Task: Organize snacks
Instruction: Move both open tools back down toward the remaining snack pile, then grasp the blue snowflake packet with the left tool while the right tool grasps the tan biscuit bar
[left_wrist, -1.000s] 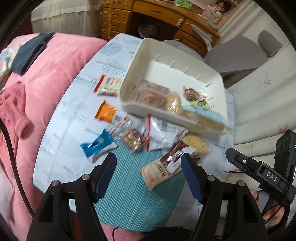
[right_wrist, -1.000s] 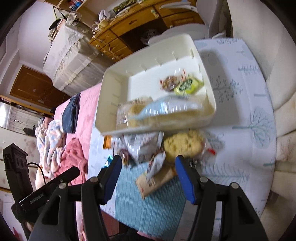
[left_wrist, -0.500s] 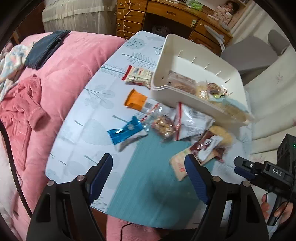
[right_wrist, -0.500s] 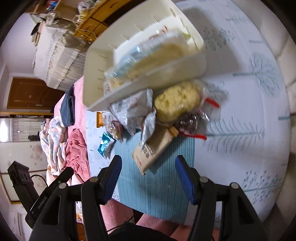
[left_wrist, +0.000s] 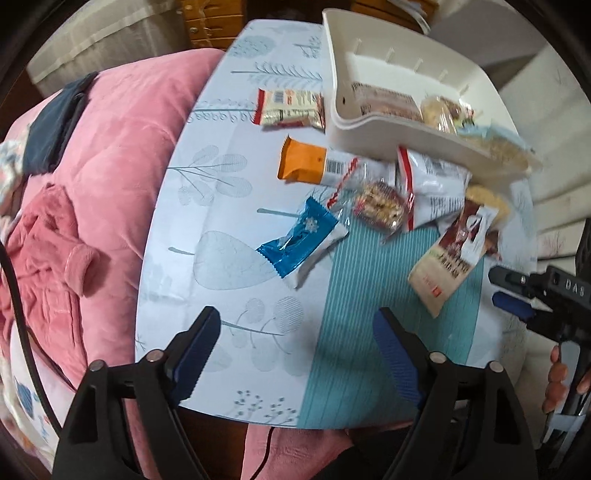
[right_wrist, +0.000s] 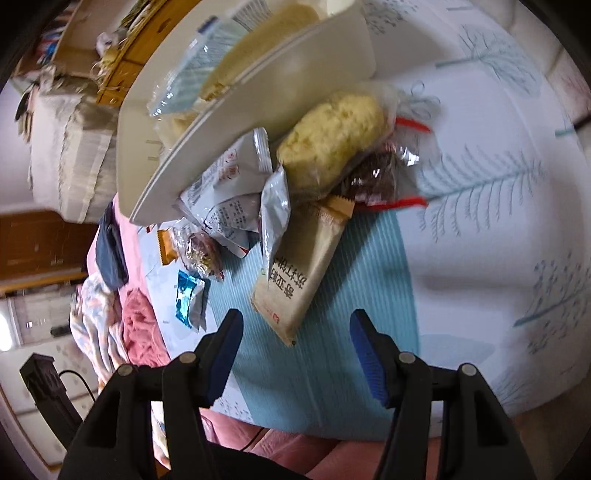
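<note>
A white bin (left_wrist: 373, 125) holding several snack packs stands at the far side of the table. Loose snacks lie in front of it: a blue wrapper (left_wrist: 301, 238), an orange bar (left_wrist: 310, 164), a red-and-white bar (left_wrist: 290, 109), a clear pack of nuts (left_wrist: 378, 206), a grey pouch (left_wrist: 434, 186) and a tan bar (left_wrist: 448, 264). My left gripper (left_wrist: 295, 350) is open and empty above the table's near edge, short of the blue wrapper. My right gripper (right_wrist: 295, 343) is open and empty just short of the tan bar (right_wrist: 301, 275); it also shows in the left wrist view (left_wrist: 517, 295).
The table has a pale tree-print cloth (left_wrist: 221, 206) with a teal striped strip (left_wrist: 373, 295). A pink quilt (left_wrist: 99, 155) with clothes lies to the left. A yellow puffed snack (right_wrist: 330, 138) and a dark clear pack (right_wrist: 378, 175) lean by the bin (right_wrist: 258, 110).
Both grippers have moved lower and closer to the loose snacks. The left has swung left toward the blue wrapper; the right has closed in on the tan bar. Nothing was picked up.
</note>
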